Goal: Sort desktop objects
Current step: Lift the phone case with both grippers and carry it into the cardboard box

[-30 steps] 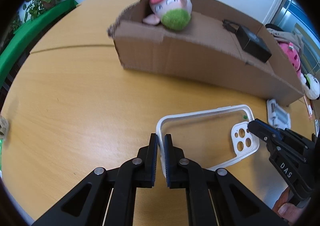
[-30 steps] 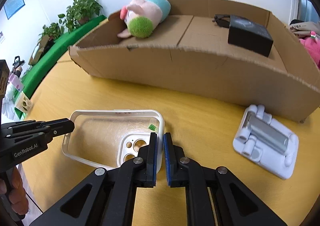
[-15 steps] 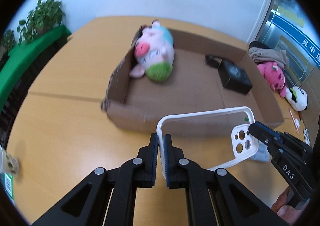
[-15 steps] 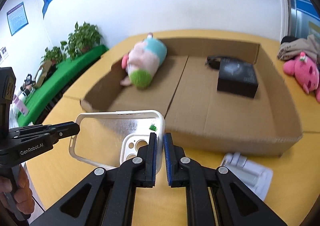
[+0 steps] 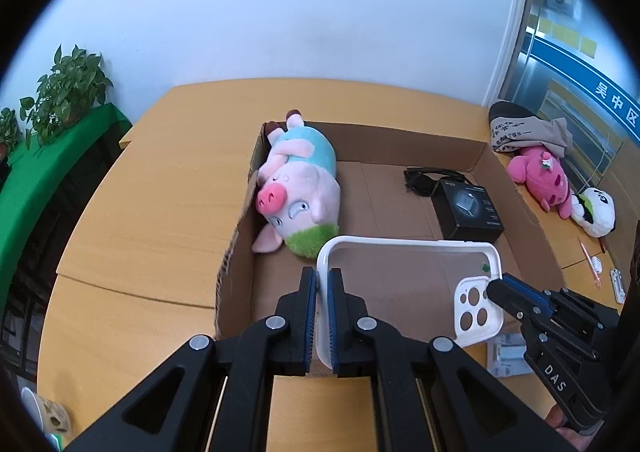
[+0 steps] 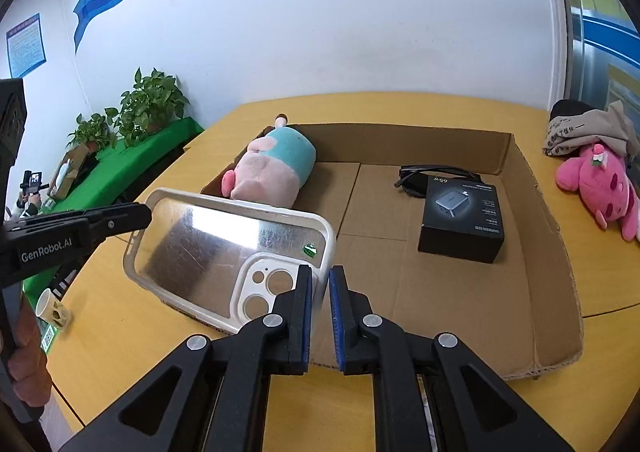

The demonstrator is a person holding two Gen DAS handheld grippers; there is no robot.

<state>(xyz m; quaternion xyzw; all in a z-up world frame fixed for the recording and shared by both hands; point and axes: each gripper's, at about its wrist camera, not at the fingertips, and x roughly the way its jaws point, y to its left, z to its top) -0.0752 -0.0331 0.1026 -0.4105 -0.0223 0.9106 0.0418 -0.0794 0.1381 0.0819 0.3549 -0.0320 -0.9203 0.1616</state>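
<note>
Our left tool (image 5: 322, 294), marked GenRobot.AI, and right tool (image 6: 320, 292), marked DAS, angle downward, pinching a clear phone case (image 6: 224, 248) over the cardboard box (image 6: 552, 236).

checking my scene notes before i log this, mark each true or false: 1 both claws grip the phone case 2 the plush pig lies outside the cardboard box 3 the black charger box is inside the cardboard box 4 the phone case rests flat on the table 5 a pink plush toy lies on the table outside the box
1. True: the left claw and right claw each pinch an end of the phone case.
2. False: the plush pig lies inside the cardboard box.
3. True: the black charger box sits on the box floor.
4. False: it is held in the air above the box's near wall.
5. True: the pink plush toy lies beyond the box's right wall.
</note>
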